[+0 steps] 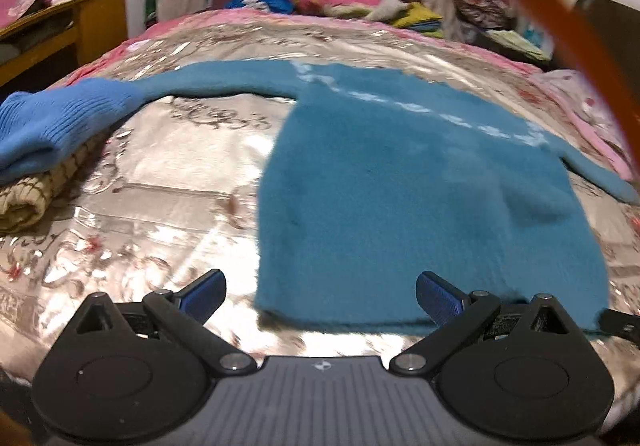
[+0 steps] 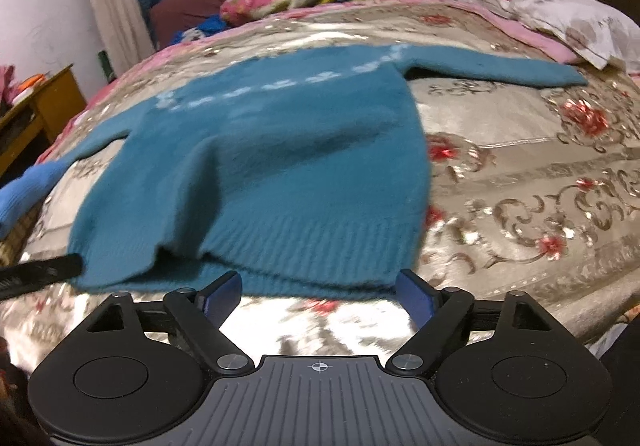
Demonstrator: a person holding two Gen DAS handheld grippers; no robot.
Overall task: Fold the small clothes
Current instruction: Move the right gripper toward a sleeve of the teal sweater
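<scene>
Blurring hides the teal sweater (image 2: 256, 150) pattern; both grippers' jaws gape wide, gripping nothing.

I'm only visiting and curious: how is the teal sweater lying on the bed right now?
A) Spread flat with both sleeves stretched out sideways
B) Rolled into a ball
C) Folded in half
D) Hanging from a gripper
A: the teal sweater lies flat on the bedspread, one sleeve reaching out to each side.
</scene>
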